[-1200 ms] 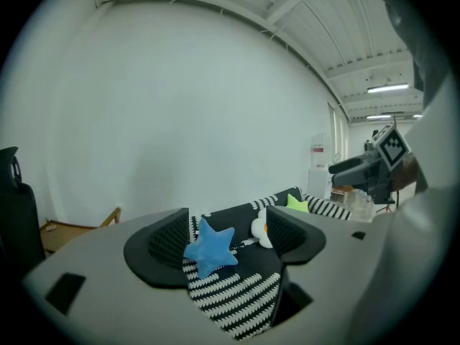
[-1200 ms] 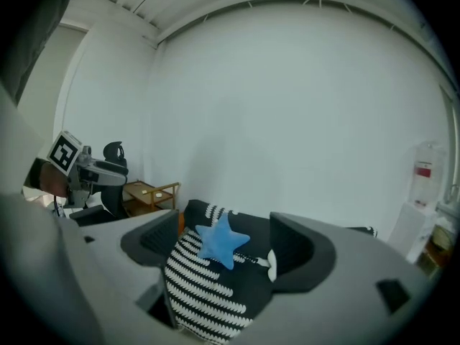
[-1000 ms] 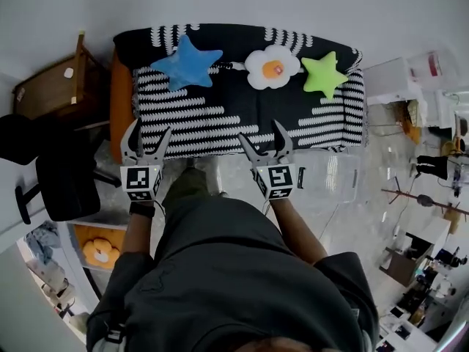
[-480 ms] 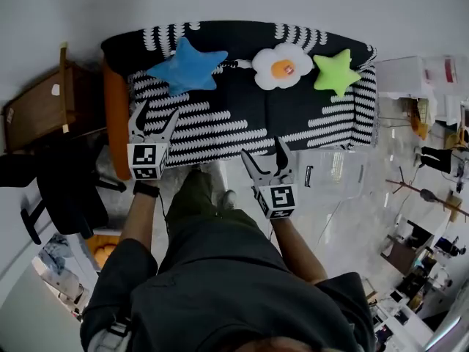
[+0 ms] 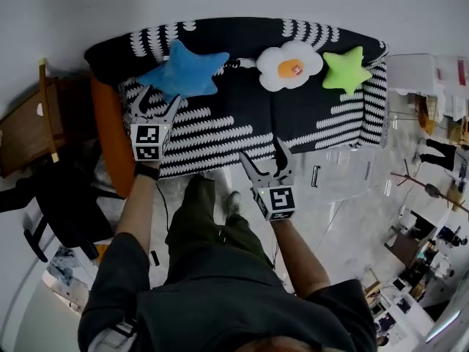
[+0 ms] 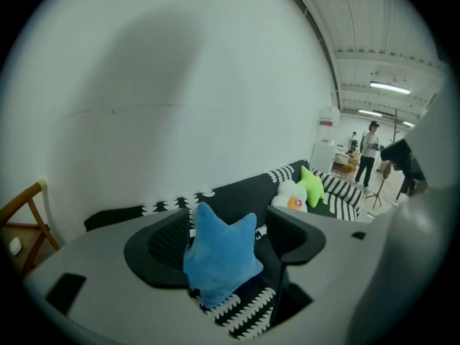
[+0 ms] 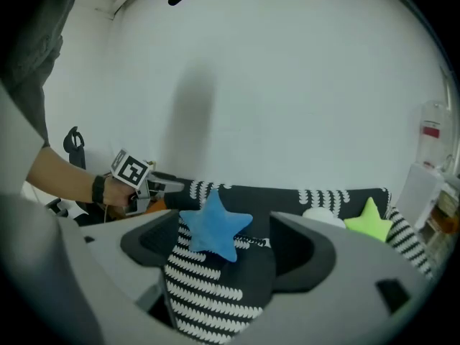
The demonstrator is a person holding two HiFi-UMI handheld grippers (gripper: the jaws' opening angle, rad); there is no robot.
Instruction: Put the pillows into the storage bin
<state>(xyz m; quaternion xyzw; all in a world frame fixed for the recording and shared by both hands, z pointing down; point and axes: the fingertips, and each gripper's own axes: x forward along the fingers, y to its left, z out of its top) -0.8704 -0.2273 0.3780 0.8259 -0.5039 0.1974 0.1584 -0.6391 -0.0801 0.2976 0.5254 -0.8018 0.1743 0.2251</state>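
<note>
Pillows line the black-and-white patterned sofa (image 5: 220, 127): blue star-shaped plush pillow (image 5: 183, 70), white fried-egg pillow (image 5: 289, 66), green star-shaped pillow (image 5: 346, 70). The left gripper (image 5: 157, 94), jaws apart and empty, hovers just short of the blue star; the right gripper (image 5: 260, 149), likewise spread, hangs at the seat's front edge.

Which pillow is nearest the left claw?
The blue star pillow, at the sofa's left end, just ahead of the open left claw. The white fried-egg pillow and green star pillow lie further right.
</note>
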